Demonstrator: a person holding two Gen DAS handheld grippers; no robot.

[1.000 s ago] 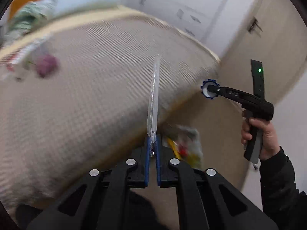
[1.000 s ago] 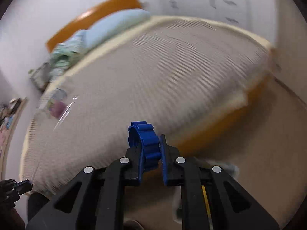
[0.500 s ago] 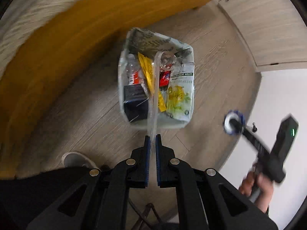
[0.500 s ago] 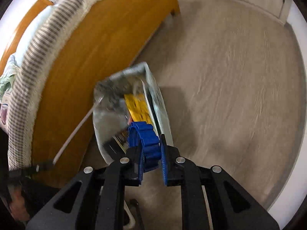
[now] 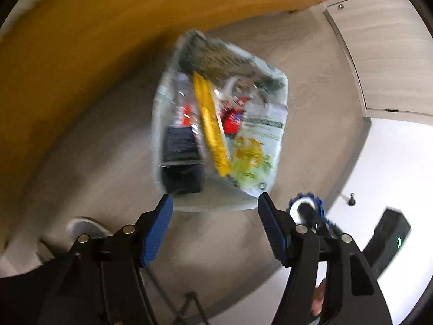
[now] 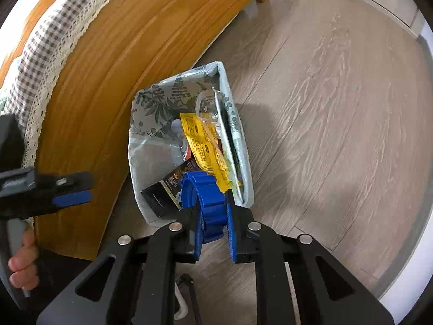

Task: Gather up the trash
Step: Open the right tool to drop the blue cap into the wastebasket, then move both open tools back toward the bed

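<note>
Below me lies a grey wood-grain floor (image 6: 338, 108); an orange wooden bed frame (image 6: 130, 62) with checked, lace-edged bedding (image 6: 54, 40) flanks it.

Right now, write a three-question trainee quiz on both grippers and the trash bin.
1. True or false: the left gripper is open.
2. What does the right gripper clamp? A) blue ridged plastic ring B) yellow sachet C) nothing
3. Fill in: the leaf-patterned lined trash bin stands on the floor beside the wooden ____ frame.

Key: 1 true; 2 A; 3 bed.
</note>
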